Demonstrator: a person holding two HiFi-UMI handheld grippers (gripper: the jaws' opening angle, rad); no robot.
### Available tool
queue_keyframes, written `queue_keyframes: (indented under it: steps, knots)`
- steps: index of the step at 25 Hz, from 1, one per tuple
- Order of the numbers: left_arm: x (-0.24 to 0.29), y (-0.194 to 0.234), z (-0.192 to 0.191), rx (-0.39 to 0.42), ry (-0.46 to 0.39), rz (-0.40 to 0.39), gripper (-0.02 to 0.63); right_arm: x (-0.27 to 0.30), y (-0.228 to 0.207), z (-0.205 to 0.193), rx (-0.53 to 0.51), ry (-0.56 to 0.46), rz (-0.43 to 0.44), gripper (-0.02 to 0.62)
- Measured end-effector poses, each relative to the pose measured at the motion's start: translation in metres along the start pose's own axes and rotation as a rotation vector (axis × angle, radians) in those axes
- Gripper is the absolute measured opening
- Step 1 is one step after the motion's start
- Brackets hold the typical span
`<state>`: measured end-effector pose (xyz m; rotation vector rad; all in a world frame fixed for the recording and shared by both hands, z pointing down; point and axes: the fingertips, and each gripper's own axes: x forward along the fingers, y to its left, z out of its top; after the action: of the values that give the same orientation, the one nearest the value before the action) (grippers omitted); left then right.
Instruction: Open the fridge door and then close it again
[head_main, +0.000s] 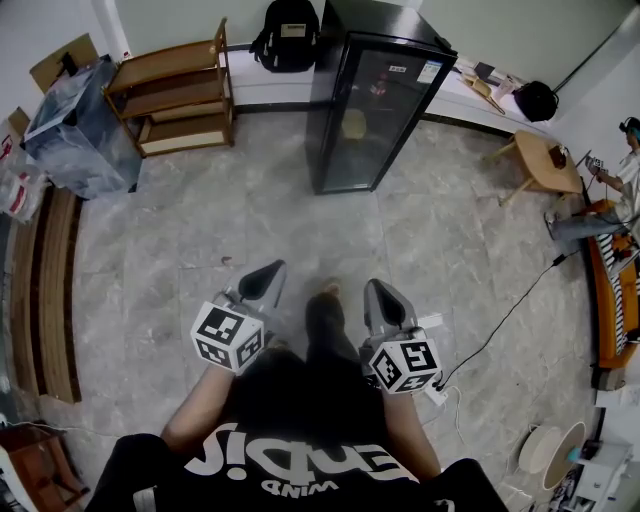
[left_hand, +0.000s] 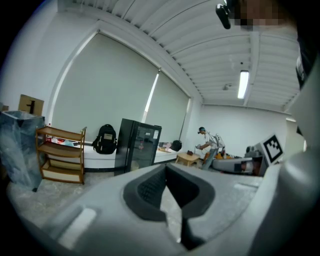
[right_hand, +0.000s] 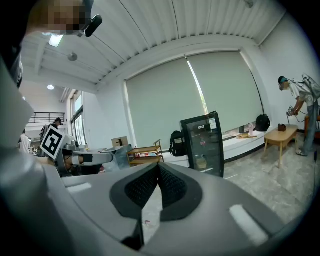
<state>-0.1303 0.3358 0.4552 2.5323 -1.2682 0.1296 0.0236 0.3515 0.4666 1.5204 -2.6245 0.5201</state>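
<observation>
Fridge (head_main: 372, 105) well ahead of fingers (head_main: 262, 283)

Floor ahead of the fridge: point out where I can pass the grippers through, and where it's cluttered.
Bare tile lies before the fridge door and between it and the wooden shelf. Crowded: the right, with a small table and a cable across the floor; the left, by the wrapped bin.

Bright and even, lit through window blinds (right_hand: 165, 100) and by a ceiling lamp (left_hand: 243, 84). Soft shadows. Bent edges, dark corners, foreground blurred.
</observation>
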Motion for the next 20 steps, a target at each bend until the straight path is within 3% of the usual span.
queue_keyframes:
  steps: [8,20]
  knots:
    - [0.044,0.021,0.011,0.006,-0.005,-0.017,0.002,0.038,-0.03,0.005,0.022,-0.006,-0.014,-0.003]
    - [0.121,0.081,0.033,-0.012,-0.009,0.009,0.002,0.124,-0.088,0.043,0.013,-0.021,-0.009,-0.003]
